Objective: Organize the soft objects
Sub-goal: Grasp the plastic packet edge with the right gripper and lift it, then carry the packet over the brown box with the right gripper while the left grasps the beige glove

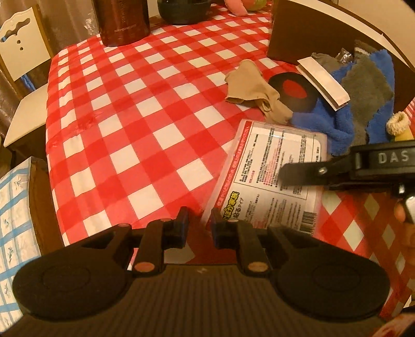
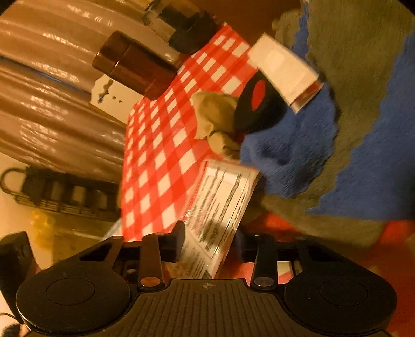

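Table covered by a red-and-white checked plastic cloth (image 1: 135, 124). The left and centre of the cloth lie bare from the near edge to the far side, so the widest open run is there. The clutter sits along the right.

Flat printed plastic packet with a red border and a barcode (image 1: 272, 176): lies on the cloth right of centre, its near corner just ahead of the left gripper (image 1: 198, 220). The left gripper's jaws stand narrow, with a small gap, and nothing is seen between them; it hangs over the near edge of the table, pointing steeply down.

Right gripper (image 2: 211, 241): the packet's near edge (image 2: 220, 220) stands between its fingers. The left finger is touching or just beside the packet face. The right finger shows a gap, so no firm grip is seen. The view is blurred. In the left wrist view the right gripper comes in from the right with one finger (image 1: 301, 171) over the packet.

Soft items: a beige crumpled stocking (image 1: 255, 88) lies beyond the packet's far edge, touching a black disc with a red centre (image 1: 293, 90). A blue-and-grey fleecy cloth heap (image 1: 363, 103) lies to the right, with a white flat card-like piece (image 1: 323, 83) on it. A cream scrunchie (image 1: 396, 124) lies at the right margin.

Far edge: a dark brown cylindrical flask (image 1: 122, 23), a dark bowl (image 1: 184, 10) and a brown box wall (image 1: 311, 31).

Off the table at left is a white chair (image 1: 20, 64).
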